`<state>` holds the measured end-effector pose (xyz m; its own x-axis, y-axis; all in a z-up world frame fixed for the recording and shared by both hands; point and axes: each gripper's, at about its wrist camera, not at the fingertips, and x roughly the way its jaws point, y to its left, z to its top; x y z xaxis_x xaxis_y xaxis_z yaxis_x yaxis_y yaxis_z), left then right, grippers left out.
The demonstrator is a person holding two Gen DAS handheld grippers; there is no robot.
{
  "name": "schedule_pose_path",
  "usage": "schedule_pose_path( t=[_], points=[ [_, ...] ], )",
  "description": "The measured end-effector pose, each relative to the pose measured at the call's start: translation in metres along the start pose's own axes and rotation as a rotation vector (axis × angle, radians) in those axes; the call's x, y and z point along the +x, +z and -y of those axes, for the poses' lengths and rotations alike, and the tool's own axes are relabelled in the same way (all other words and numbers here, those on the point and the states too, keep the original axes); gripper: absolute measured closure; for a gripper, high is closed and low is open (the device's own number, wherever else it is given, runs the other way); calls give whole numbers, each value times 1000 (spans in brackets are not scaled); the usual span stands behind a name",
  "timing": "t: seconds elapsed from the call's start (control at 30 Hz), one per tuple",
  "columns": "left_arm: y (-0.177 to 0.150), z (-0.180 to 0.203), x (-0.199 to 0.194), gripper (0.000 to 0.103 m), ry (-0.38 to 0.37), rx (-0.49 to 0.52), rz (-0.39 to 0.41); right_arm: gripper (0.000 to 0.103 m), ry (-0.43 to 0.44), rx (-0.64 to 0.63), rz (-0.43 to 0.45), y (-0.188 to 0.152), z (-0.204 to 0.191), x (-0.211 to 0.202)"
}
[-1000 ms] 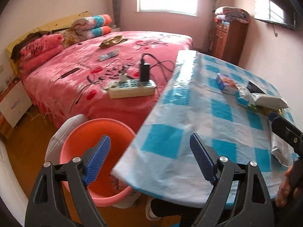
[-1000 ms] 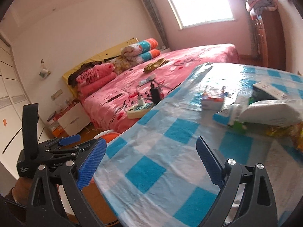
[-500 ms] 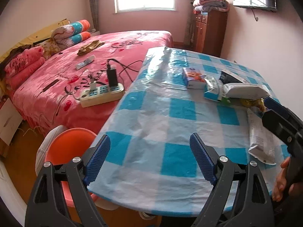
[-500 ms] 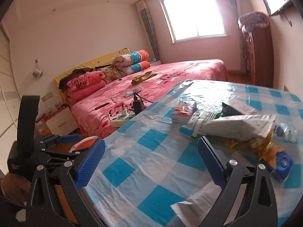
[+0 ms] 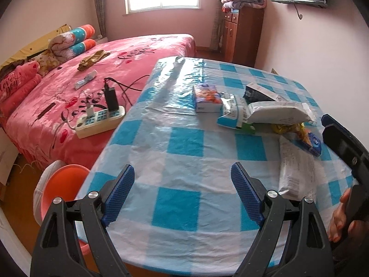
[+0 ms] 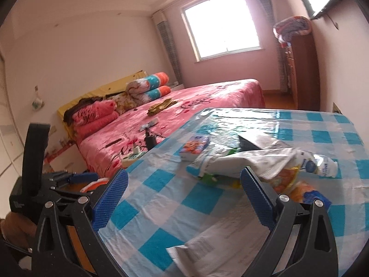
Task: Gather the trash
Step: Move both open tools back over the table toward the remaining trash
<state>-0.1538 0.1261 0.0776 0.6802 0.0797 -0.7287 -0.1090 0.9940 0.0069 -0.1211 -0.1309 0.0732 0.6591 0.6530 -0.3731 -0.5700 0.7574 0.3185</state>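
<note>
"Love you" reads on the pink plush pillow (image 6: 93, 115) at mid-left. Crinkly white plastic wrapper (image 5: 294, 170) lies lower right; left gripper (image 5: 182, 194) and right gripper (image 6: 182, 198) both gape, empty.

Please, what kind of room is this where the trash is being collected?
Most likely a home bedroom. A bed with a pink cover and rolled quilts fills the left side, a wooden cabinet stands in the corner, and the wrappers lie on a table with a blue checked cloth beside the bed.

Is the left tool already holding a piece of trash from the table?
No. The left tool hangs open over bare checked tablecloth, with the white wrapper lying apart to its right.
</note>
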Motion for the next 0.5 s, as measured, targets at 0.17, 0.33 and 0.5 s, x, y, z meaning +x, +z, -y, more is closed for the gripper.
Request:
schedule_pose_path(
  t=[0.17, 0.33, 0.5],
  points=[
    [6, 20, 8, 17, -19, 39, -8, 6, -43, 45, 17, 6, 26, -10],
    [15, 42, 16, 17, -56, 71, -15, 6, -86, 61, 27, 9, 48, -16],
    [22, 66, 23, 17, -121, 106, -27, 6, -140, 75, 23, 11, 72, -21]
  ],
)
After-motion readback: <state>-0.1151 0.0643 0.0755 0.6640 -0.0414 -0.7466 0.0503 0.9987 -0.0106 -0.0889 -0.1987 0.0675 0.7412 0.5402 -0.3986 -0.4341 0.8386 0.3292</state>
